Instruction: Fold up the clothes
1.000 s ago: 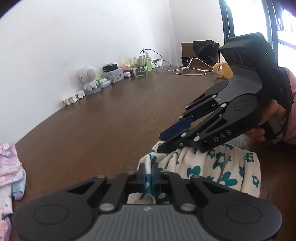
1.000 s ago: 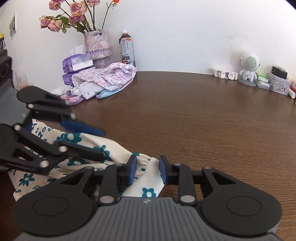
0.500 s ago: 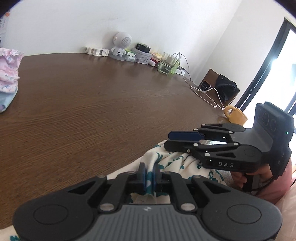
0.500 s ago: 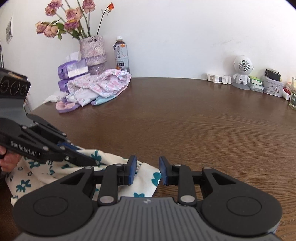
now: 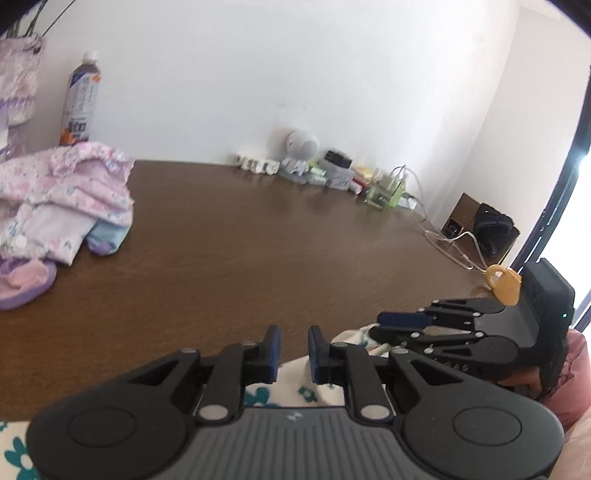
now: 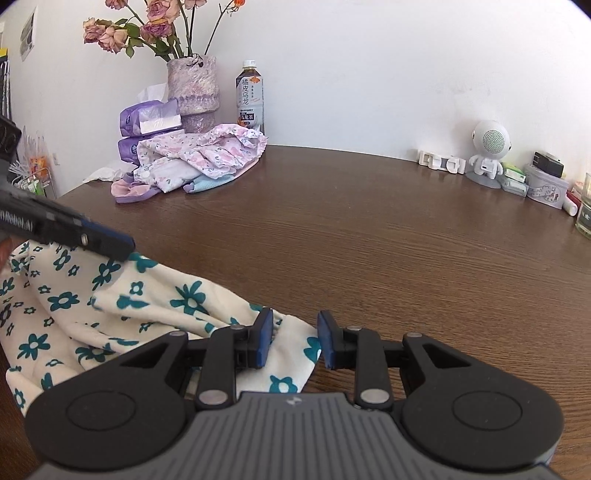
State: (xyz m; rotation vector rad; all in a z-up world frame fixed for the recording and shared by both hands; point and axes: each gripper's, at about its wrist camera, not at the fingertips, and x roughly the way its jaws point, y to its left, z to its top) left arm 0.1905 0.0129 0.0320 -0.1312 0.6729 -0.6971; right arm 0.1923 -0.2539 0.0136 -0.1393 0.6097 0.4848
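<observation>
Floral garment (image 6: 122,314) at table (image 6: 369,258) edge, beyond bare

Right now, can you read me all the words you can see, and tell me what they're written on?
"橘皮乌龙" and "SUNTORY": on the tea bottle beside the vase.
"nRobot.AI", cut off at the picture's edge: on the side of the left gripper.
Small logo mark, no letters: on the right gripper.
Paper on the wall, labels on the packs and tin at the wall: too small to read.
</observation>
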